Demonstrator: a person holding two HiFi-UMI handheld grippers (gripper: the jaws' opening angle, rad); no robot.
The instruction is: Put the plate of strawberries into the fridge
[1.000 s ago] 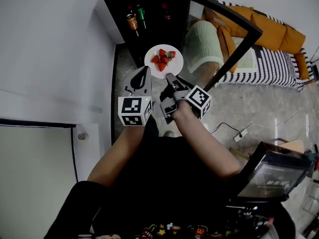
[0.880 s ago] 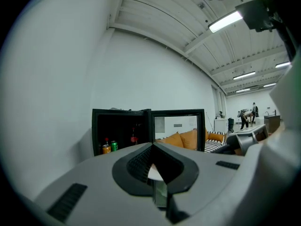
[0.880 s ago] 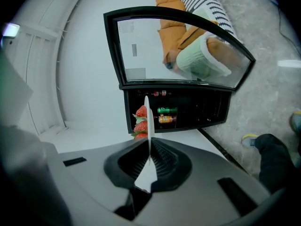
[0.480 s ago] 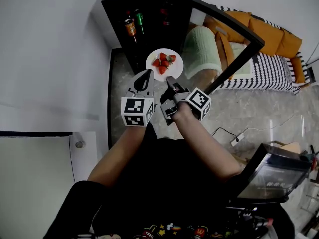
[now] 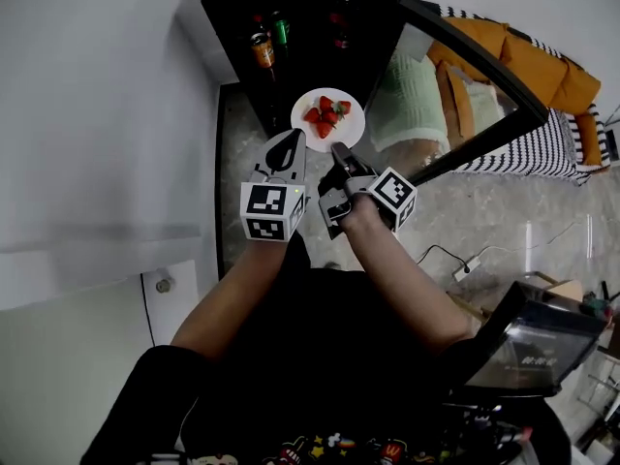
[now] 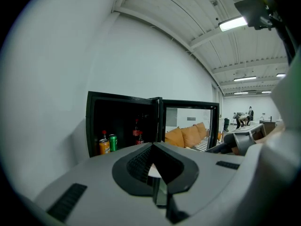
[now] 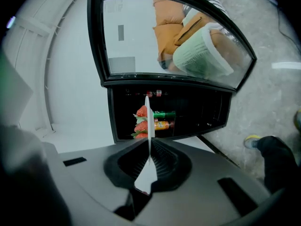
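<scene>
The round white plate of red strawberries (image 5: 327, 119) hung in the air just in front of the open black mini fridge (image 5: 291, 8) and had not yet gone inside. The right gripper (image 5: 337, 151) had its jaws clamped on the plate's near rim. In the right gripper view the plate (image 7: 147, 121) ran edge-on out of that bite, with the strawberries (image 7: 140, 119) piled on one face.

The left gripper (image 5: 288, 141) sat just beside the plate's edge with its jaws together (image 6: 155, 168). A pale sliver showed in their notch, and I couldn't tell what it was.

Handling, as I judged it: the plate was stiff and probably glazed, so the rim would be slick. A one-sided pinch leaves the far edge free to sag. The berries were loose and soft and could roll off at any tilt, so the plate had to travel level. The rim was the only sensible hold; the centre belonged to the fruit.

Beyond it, an orange drink can (image 5: 263, 51) and a green can (image 5: 281, 32) stood on a fridge shelf. The black-framed glass door (image 5: 465, 76) swung wide to the right, with an orange sofa (image 5: 528, 56) behind it.
</scene>
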